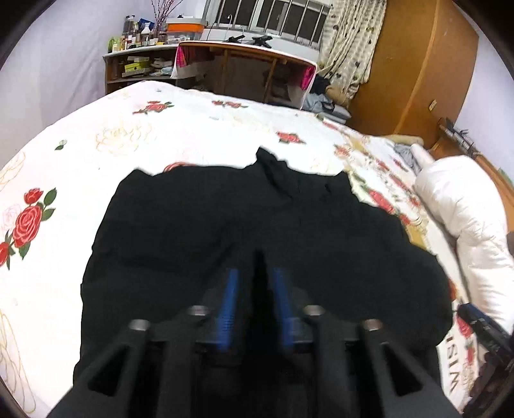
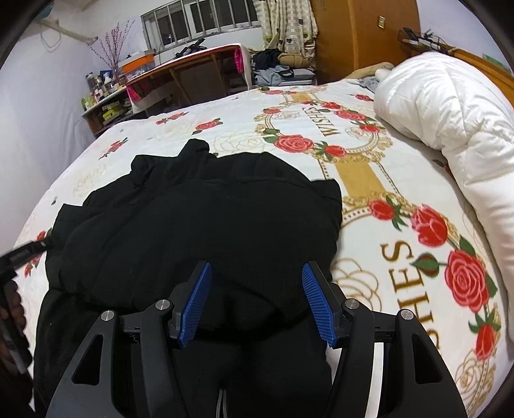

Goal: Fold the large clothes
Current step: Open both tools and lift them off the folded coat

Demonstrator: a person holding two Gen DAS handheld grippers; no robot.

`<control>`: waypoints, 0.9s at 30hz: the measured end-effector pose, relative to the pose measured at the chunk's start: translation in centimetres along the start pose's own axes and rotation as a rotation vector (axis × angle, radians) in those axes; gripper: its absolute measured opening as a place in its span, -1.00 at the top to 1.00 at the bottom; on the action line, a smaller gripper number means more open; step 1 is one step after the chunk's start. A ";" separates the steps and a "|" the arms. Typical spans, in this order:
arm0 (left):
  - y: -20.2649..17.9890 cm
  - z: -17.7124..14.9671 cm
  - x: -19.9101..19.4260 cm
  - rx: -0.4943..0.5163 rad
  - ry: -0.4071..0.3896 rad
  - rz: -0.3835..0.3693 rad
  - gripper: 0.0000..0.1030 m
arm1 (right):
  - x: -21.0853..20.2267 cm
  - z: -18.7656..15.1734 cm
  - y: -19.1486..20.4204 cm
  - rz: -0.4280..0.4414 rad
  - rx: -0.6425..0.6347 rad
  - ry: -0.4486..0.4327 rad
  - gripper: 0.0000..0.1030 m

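**Black Garment Lies Part-Folded on Rose-Print Bed**

A large black garment (image 2: 199,231), thick and padded in appearance, is spread on a bed covered by a white rose-print bedspread (image 2: 401,231) lettered with "WISHES". In the right wrist view, one layer of the garment is seen doubled over the rest, with a rounded folded edge lying nearest the camera and what may be a collar or hood projecting at the far side. At least one fold is therefore judged to be done, though the bundle is loose and uneven, and further folds and squaring-up appear to be left.

The right gripper (image 2: 257,299) is held above the near edge of the garment with its blue pads (image 2: 196,305) set well apart; no cloth is pressed between them and nothing is gripped. The left gripper (image 1: 255,283) is angled down over the other side of the black cloth, its jaws parted only narrowly. A dark strip is seen in the gap between its blue pads (image 1: 229,305), but the picture is blurred, and whether cloth is pinched there or merely lies behind cannot be told. The left gripper is also glimpsed at the left edge of the right wrist view, held in a hand (image 2: 14,308).

A rolled white duvet (image 2: 449,106) is lying along the bed's right side, well apart from the garment. A wooden desk (image 2: 199,70) and cluttered shelves (image 1: 138,64) are seen beyond the foot of the bed, beneath a barred window (image 1: 266,19).
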State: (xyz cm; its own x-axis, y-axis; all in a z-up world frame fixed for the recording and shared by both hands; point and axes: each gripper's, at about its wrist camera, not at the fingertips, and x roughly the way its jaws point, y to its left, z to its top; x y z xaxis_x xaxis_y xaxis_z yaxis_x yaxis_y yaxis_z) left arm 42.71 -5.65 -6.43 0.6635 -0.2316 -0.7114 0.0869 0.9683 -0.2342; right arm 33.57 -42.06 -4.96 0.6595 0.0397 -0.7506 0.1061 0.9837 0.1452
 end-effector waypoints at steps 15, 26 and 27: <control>-4.8 -1.2 5.5 0.211 0.129 0.049 -0.35 | 6.3 -0.7 -0.7 -0.163 -0.052 0.086 -0.15; -3.8 -0.9 5.8 0.194 0.133 0.098 -0.38 | 6.1 -0.7 -1.0 -0.173 -0.068 0.125 -0.15; -3.8 -0.8 5.7 0.199 0.130 0.102 -0.38 | 5.1 -0.4 -1.0 -0.161 -0.055 0.083 -0.15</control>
State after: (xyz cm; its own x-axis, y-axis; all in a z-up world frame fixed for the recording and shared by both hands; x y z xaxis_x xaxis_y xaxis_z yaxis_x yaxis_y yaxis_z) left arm 45.53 -10.69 -10.14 0.5763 -0.1298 -0.8068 0.1777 0.9836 -0.0313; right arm 36.56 -42.75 -9.15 0.5731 -0.1072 -0.8124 0.1634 0.9864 -0.0149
